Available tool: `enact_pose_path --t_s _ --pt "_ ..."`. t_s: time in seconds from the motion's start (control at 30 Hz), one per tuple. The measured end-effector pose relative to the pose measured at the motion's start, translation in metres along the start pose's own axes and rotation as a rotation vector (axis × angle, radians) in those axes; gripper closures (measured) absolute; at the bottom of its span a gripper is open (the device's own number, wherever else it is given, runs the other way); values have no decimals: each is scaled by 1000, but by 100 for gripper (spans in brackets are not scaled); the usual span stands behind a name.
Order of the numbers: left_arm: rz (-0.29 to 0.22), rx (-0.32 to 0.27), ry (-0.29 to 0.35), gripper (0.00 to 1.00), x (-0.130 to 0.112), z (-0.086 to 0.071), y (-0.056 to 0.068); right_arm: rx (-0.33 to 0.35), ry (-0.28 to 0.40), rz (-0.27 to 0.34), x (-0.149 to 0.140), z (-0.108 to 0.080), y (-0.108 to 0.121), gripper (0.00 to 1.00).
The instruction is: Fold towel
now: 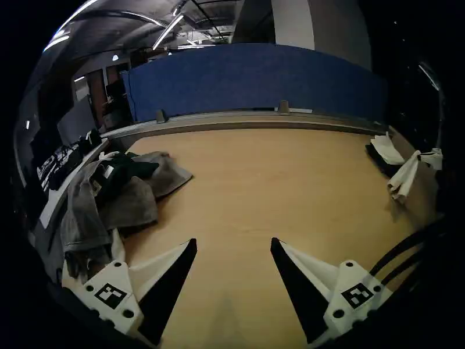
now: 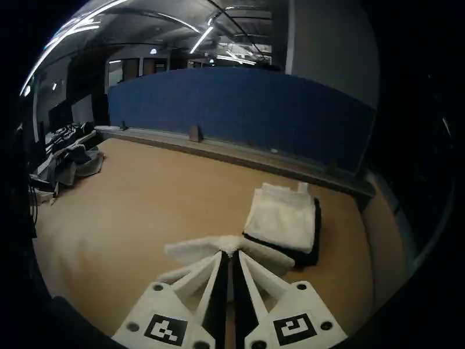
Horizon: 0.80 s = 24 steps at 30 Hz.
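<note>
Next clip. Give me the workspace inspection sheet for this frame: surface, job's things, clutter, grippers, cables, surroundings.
Surface: wooden table, light brown.
Job's things: white towel pinched at its edge; folded stack, white on dark; heap of unfolded towels, grey and dark.
Clutter: nothing seen.
Grippers: left gripper open above bare wood; right gripper shut on the white towel.
Cables: black cords beside the left gripper.
Surroundings: blue partition behind the table; dim office beyond.

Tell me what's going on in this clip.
A person is folding towels at a wooden table. The right hand-held gripper is shut on a white towel, beside a folded stack. The left hand-held gripper hangs open above the table, with a heap of unfolded grey and dark cloths off to its left.
</note>
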<state>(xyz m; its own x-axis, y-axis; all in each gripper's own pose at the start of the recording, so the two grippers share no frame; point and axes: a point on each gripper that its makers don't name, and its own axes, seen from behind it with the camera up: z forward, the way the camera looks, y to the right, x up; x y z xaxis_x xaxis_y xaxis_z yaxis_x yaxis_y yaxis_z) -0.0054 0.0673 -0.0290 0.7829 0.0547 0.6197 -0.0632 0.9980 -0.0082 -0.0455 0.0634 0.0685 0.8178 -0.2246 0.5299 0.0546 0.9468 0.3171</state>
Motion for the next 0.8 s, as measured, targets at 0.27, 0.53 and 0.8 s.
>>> enact_pose_path --t_s 0.27,0.53,0.8 --pt "6 -2 1 6 -1 0 2 -34 -59 63 -54 -16 12 95" --pt "14 -5 1 6 -1 1 4 -84 -120 129 -105 -31 32 95" --pt "20 -5 5 6 -1 -2 4 -135 -179 221 -154 -44 46 95"
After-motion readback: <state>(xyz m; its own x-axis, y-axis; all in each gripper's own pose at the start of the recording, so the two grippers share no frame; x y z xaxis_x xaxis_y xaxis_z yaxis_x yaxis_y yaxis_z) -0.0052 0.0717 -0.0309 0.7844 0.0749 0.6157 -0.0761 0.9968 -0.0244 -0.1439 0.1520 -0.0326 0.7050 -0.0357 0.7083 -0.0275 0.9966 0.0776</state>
